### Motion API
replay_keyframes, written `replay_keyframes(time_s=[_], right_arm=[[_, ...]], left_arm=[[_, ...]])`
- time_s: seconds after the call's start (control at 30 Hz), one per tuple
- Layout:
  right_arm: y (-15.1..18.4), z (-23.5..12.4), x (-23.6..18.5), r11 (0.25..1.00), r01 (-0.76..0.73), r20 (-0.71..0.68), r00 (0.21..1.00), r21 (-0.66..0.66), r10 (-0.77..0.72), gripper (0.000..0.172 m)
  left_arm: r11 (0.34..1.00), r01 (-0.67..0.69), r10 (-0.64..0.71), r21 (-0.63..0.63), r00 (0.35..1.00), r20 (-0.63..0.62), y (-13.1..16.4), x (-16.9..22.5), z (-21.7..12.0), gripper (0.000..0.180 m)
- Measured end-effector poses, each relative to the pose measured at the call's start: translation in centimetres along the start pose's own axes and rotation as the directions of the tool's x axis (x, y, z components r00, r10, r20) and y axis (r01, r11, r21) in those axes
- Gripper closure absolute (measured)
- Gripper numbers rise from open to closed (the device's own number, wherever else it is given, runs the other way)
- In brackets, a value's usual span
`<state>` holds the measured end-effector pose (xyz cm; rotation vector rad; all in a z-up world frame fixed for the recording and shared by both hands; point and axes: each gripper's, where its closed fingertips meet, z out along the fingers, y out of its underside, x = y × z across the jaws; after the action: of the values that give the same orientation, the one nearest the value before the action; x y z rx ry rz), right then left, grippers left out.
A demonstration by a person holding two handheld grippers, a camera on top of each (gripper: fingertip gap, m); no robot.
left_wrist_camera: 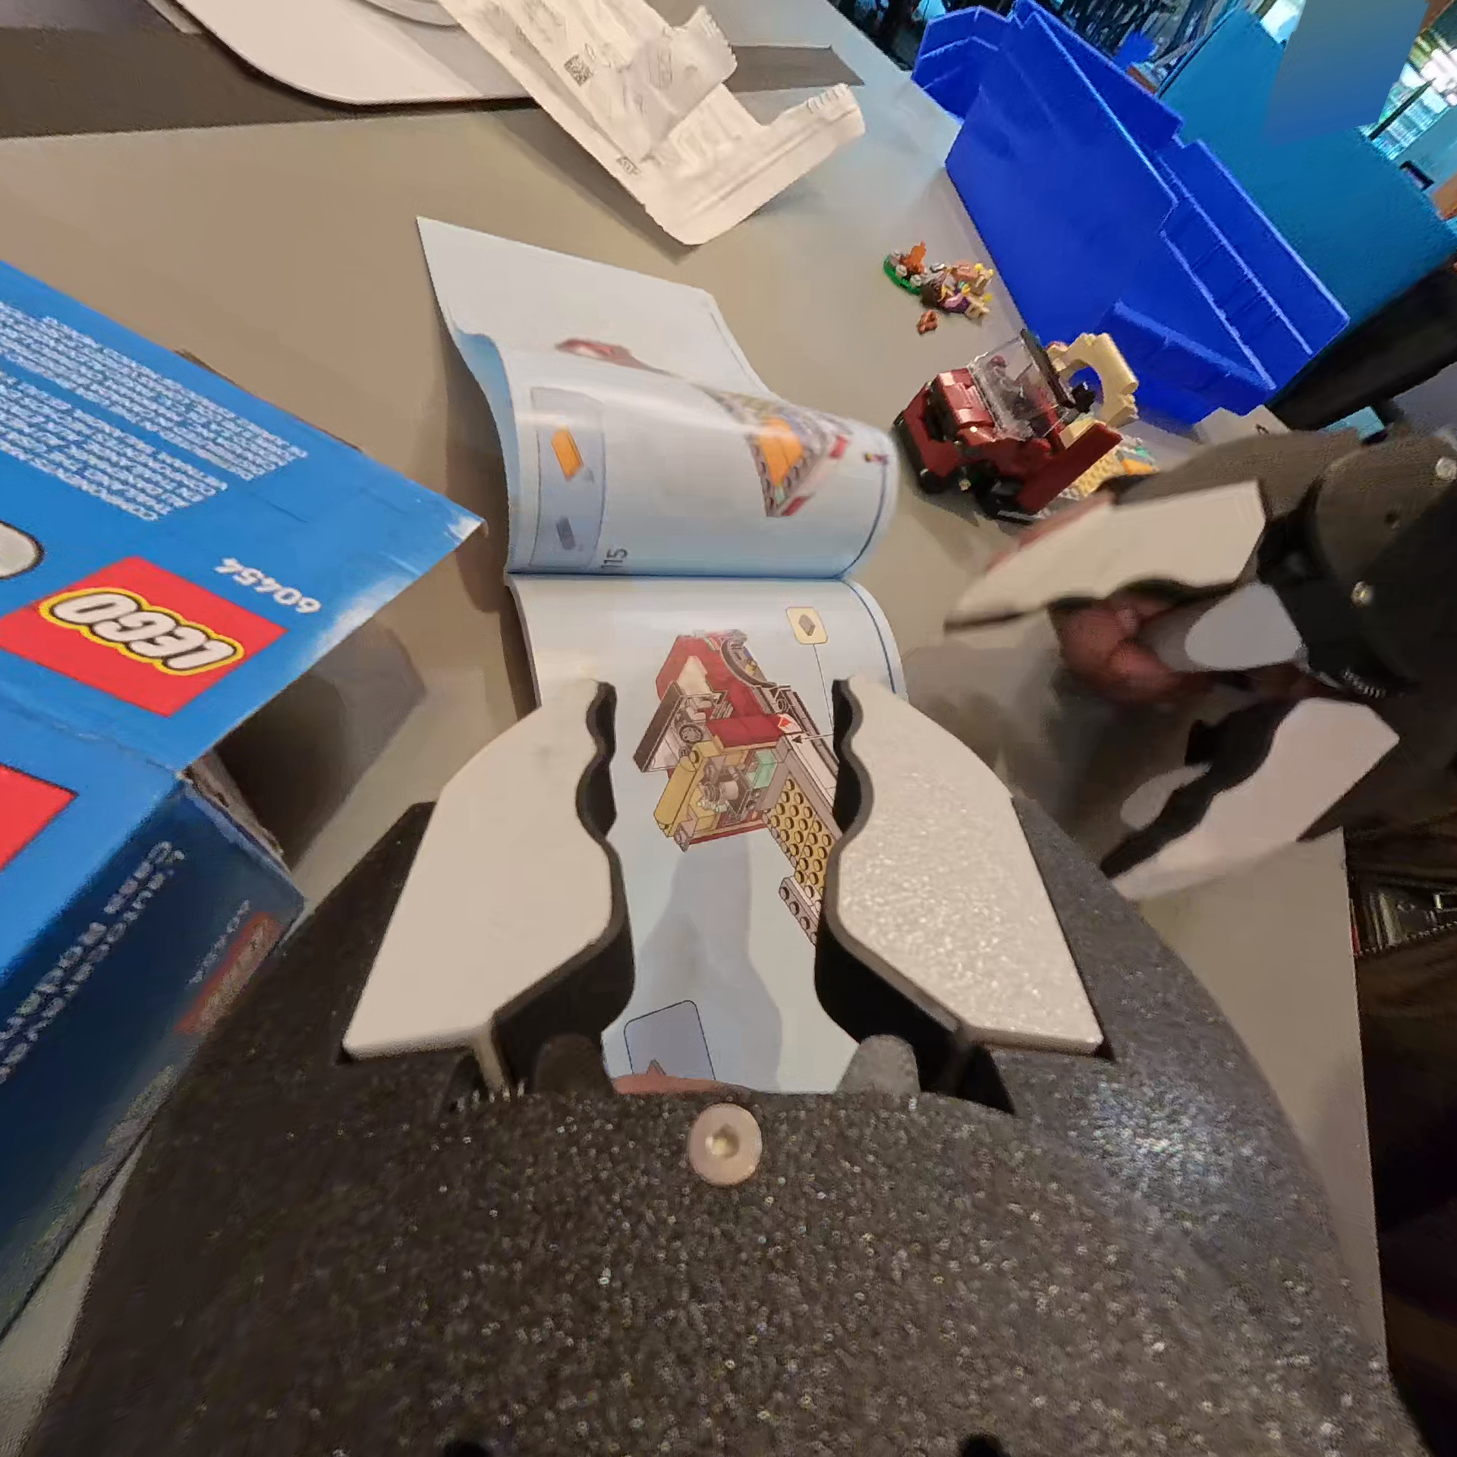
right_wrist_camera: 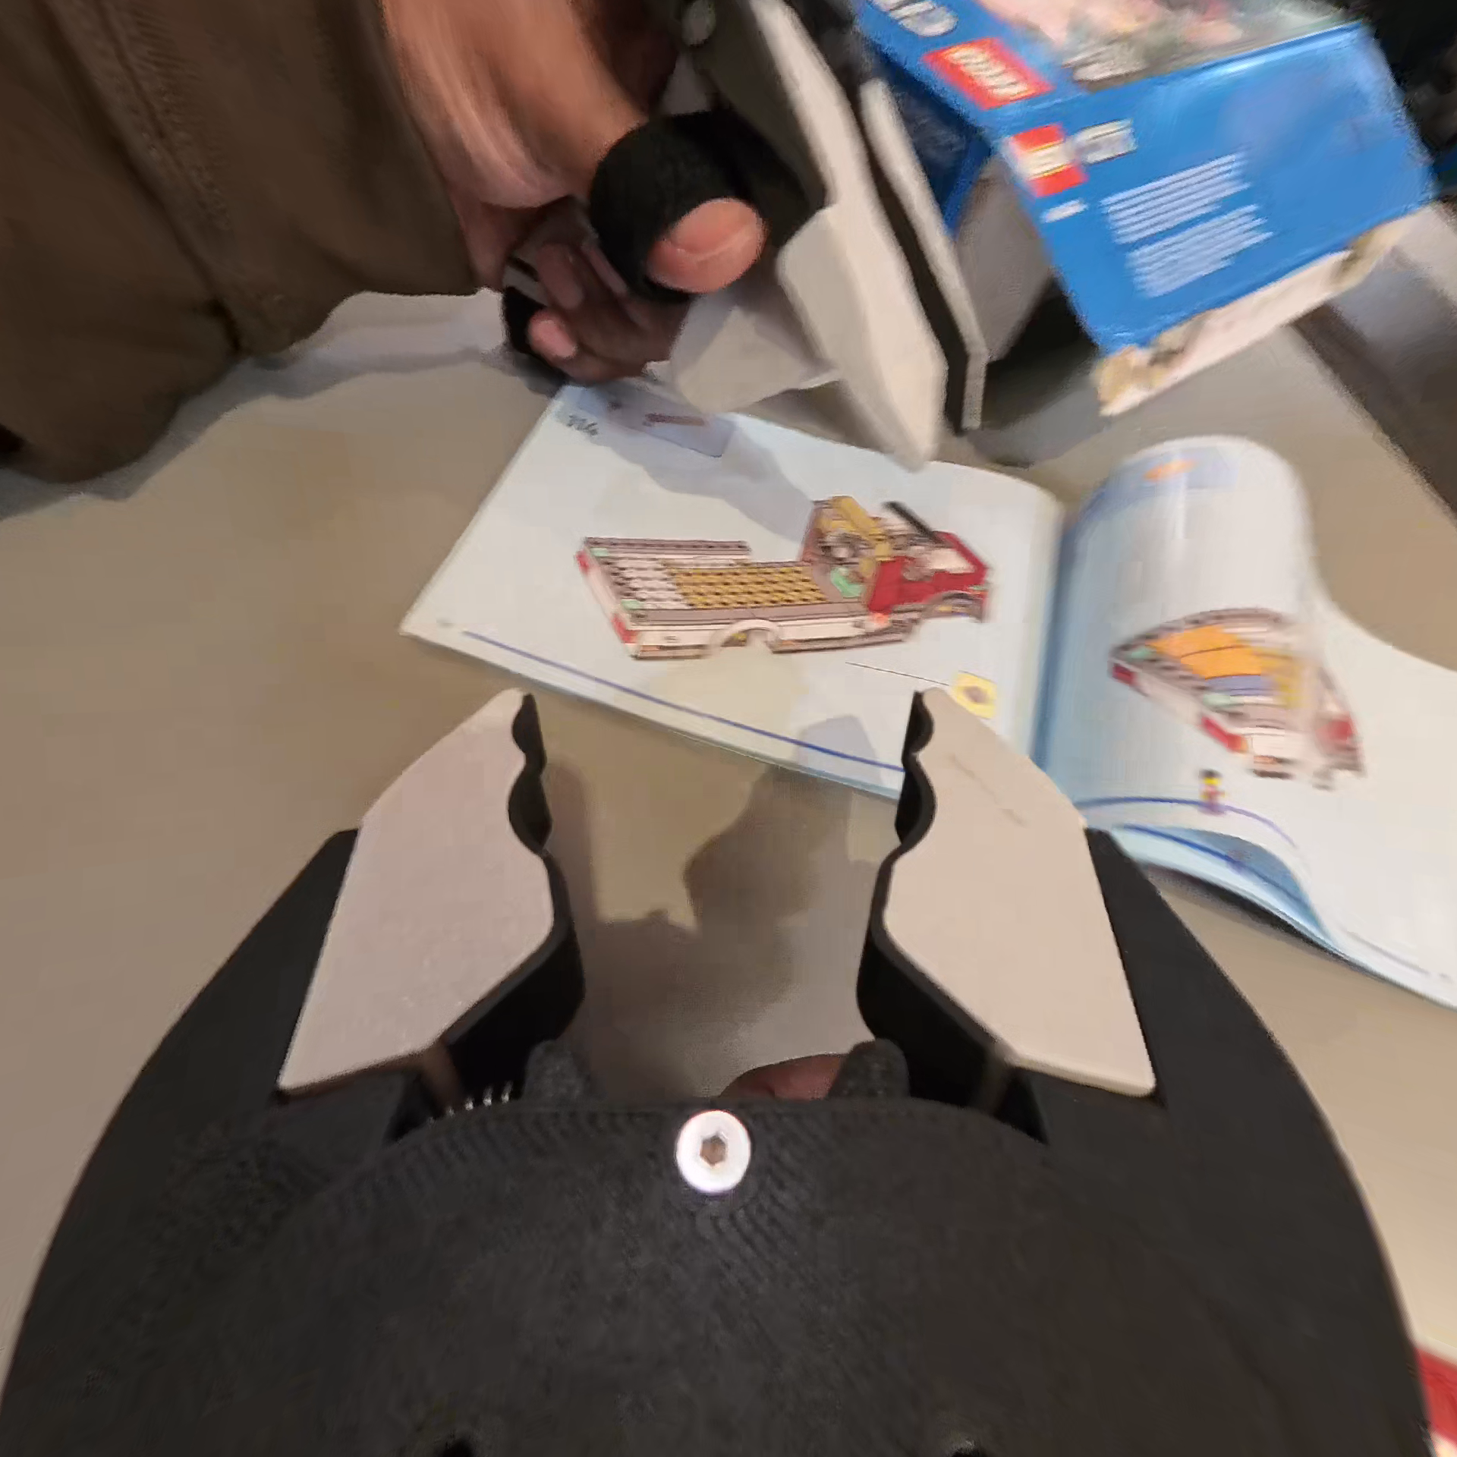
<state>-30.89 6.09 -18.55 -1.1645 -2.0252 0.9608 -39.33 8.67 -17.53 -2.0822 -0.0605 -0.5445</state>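
1. I worked over a grey-beige table (left_wrist_camera: 236, 276). Blue bins (left_wrist_camera: 1119, 236) stood at its far right, white paper packaging (left_wrist_camera: 694, 134) at the far edge, and a dark red brick-built vehicle (left_wrist_camera: 1001, 441) sat in front of the bins.
2. A blue cardboard box (left_wrist_camera: 142, 552) lay to my left.
3. My left gripper (left_wrist_camera: 721, 709) hung over the open instruction booklet (left_wrist_camera: 709, 489), its jaws apart with nothing between them.
4. My right gripper (right_wrist_camera: 721, 733) stood wide open and bare, just beside the booklet's near edge.
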Motion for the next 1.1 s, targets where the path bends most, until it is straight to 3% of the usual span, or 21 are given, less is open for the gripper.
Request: replay_keyframes(time_s=[0.1,0.23,0.37,0.5,0.67,1.1], right_arm=[[-0.1,-1.9,3.4,0.995,-0.077,-0.149,0.985,0.067,0.086,0.082],[0.5,-3.1,7.4,0.972,-0.203,-0.238,0.945,0.119,0.226,0.076],[0.2,-2.4,10.7,0.949,-0.28,-0.254,0.916,0.144,0.309,0.068],[0.8,-0.5,12.1,0.922,-0.379,-0.213,0.897,0.078,0.387,0.063],[2.4,1.0,10.8,0.904,-0.424,-0.139,0.9,-0.057,0.414,0.07],[0.2,1.3,3.0,0.988,-0.13,-0.004,0.992,-0.079,0.13,0.079]], left_arm=[[1.0,-0.014,0.014,0.003,1.0,0.018,0.0,0.1,-0.1,0.127],[1.0,-0.023,0.022,0.004,0.999,0.045,-0.3,0.1,-0.2,0.127],[0.999,-0.04,0.039,0.026,0.997,0.059,-0.9,0.5,-0.5,0.127],[0.998,-0.046,0.042,0.045,0.996,0.075,-1.4,0.5,-0.8,0.127],[0.997,-0.028,0.02,0.074,0.995,0.1,-1.6,-0.2,-1.7,0.127],[0.998,-0.015,0.009,0.068,0.997,0.075,-1.3,-1.4,-2.0,0.125]])
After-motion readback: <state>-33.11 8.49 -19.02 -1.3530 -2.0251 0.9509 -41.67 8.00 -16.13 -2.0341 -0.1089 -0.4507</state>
